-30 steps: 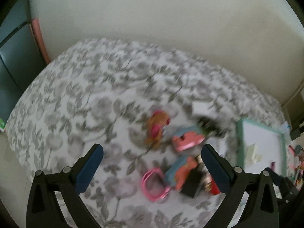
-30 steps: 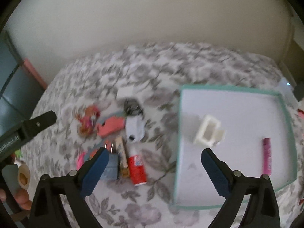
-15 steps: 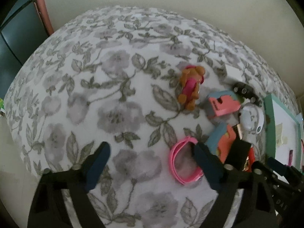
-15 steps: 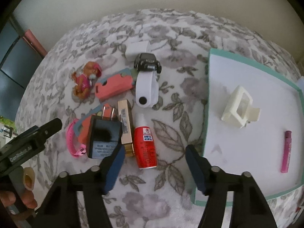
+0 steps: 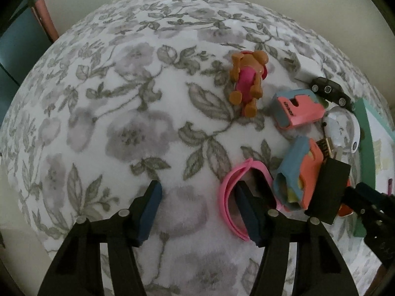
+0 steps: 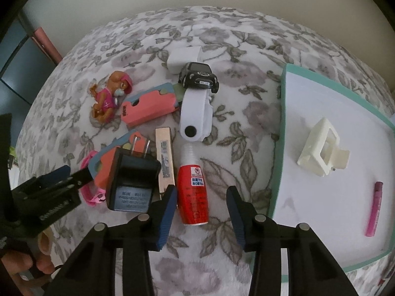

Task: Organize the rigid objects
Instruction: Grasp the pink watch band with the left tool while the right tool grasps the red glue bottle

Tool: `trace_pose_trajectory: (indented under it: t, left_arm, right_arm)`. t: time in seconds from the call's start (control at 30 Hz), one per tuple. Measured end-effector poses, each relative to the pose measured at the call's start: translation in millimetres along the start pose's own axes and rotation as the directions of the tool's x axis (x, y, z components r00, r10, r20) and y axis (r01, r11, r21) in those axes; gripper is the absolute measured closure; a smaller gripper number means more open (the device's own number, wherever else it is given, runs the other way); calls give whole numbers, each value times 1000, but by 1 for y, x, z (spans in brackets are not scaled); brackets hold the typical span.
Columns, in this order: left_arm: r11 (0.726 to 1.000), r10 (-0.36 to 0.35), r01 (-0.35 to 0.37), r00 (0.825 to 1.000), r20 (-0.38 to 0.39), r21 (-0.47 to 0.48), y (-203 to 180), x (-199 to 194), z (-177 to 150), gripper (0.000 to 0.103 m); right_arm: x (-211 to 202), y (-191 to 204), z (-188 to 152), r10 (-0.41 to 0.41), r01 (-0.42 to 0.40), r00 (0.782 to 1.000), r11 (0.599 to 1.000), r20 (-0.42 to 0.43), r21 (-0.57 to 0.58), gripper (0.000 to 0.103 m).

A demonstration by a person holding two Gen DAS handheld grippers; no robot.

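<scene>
- Nearest my right gripper (image 6: 201,208) lies the red bottle (image 6: 193,196), its base between my two blue pads and its white cap pointing away from me. My fingers (image 6: 165,218) stand apart on either side of it, and I cannot tell whether a pad touches it.
- Just left of the bottle, a slim gold box (image 6: 165,157) lies lengthwise, and the black plug adapter (image 6: 130,181) rests against it with its prongs aimed far.
- The adapter sits partly on a coral and blue case (image 5: 297,176), which crowds the pink band (image 5: 234,197) on its left.
- My left gripper (image 5: 197,209) hangs wide open over the floral cover (image 5: 123,123) and grips nothing. Its right finger (image 5: 246,212) sits inside the loop of the pink band; the left finger is over bare cover.
- To the right, the teal-rimmed tray (image 6: 277,162) holds a cream plastic clip (image 6: 322,151) and, nearer me, a pink stick (image 6: 374,208), the two well apart.
- Farther on, a white strap (image 6: 196,113) lies beyond the bottle's cap, with a second coral case (image 6: 149,107) to its left.
- The brown and pink toy pup (image 6: 108,97) lies on its side left of that case.
- Farthest, the black toy car (image 6: 198,77) touches the strap's far end, and a white block (image 6: 182,58) sits just behind the car.
</scene>
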State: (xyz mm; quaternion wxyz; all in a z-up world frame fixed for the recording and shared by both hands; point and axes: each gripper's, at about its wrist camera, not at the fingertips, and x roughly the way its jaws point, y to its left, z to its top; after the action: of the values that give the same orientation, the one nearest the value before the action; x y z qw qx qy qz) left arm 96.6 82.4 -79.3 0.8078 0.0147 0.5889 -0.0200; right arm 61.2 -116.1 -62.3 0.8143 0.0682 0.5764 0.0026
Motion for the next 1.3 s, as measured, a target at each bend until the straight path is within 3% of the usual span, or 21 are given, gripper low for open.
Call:
trace_pose_trajectory:
  t: [0.23, 0.9, 0.97, 1.13, 1.3]
  left_arm:
    - [1000, 3, -3, 1000, -2, 4, -4, 2, 3, 40]
    - [1000, 17, -17, 1000, -2, 10, -7, 5, 6, 41]
    - [1000, 16, -16, 1000, -1, 12, -8, 4, 6, 44]
    - [998, 25, -26, 1000, 6, 60, -22, 0, 1, 68]
    - [995, 51, -52, 999, 11, 87, -34, -1, -3, 75]
  right_arm:
    - [6, -3, 7, 16, -15, 1000, 1000, -7, 16, 59]
    - [25, 4, 12, -89, 87, 996, 995, -25, -52, 64]
    - [25, 4, 13, -89, 88, 996, 995, -25, -49, 64]
    - [24, 9, 8, -110, 108, 994, 991, -24, -72, 68]
    - [21, 9, -3, -98, 96, 995, 994, -31, -59, 68]
